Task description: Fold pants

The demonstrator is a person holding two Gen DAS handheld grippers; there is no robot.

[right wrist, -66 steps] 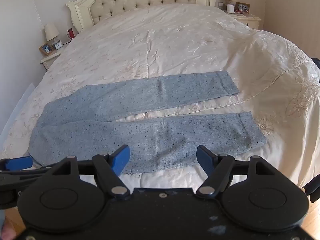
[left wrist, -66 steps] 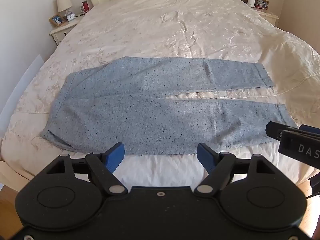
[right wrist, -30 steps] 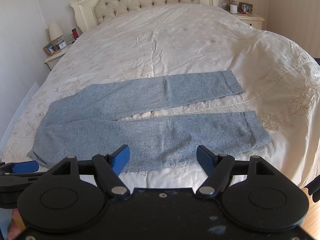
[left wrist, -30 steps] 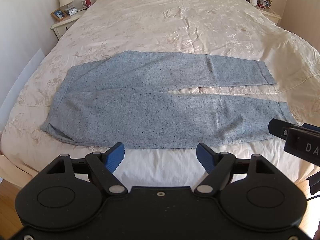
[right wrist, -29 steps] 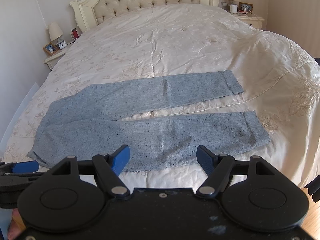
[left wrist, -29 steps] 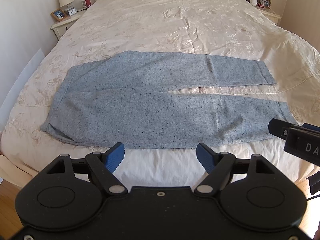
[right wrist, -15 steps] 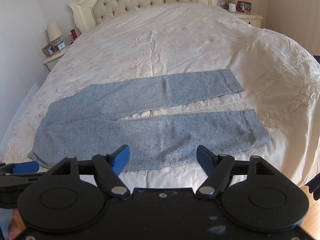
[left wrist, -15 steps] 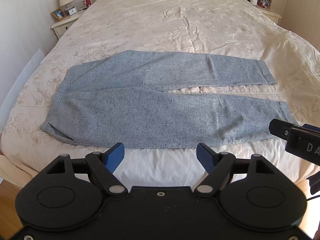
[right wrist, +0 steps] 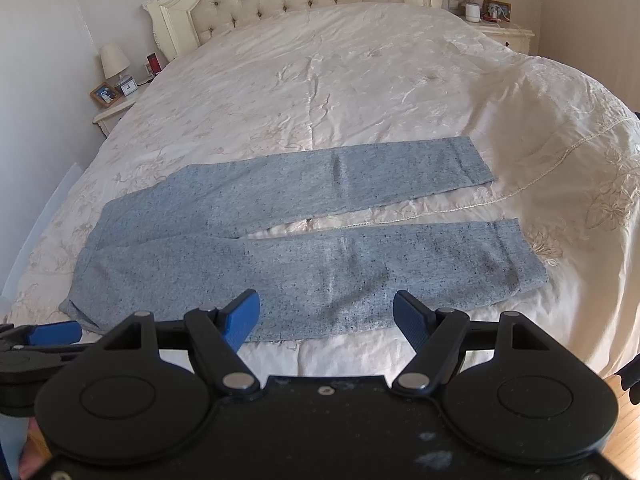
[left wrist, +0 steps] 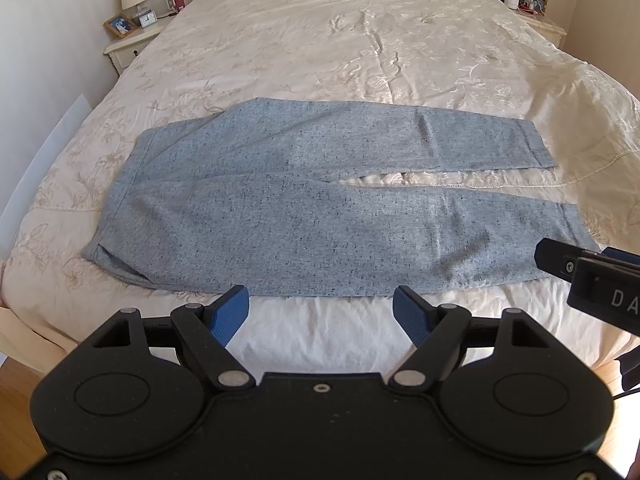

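Blue-grey pants (left wrist: 320, 216) flat on the bed (left wrist: 360, 40).
Left gripper (left wrist: 321, 312) and right gripper (right wrist: 326, 316) hover at the near hem, fingers spread, empty.

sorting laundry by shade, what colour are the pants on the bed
Light blue fabric pants with dark flecks, a heathered look; clearest in the left wrist view.

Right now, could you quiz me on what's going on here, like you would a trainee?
1. True or false: the pants lie spread flat on the bed, legs apart.
2. Is the left gripper open or shut?
3. The waistband end lies nearer which gripper: A) left, B) right?

Key: 1 true, a strip of bedspread shows between the legs. 2 open, holding nothing. 3 A, the cuffs point towards the right gripper's side.
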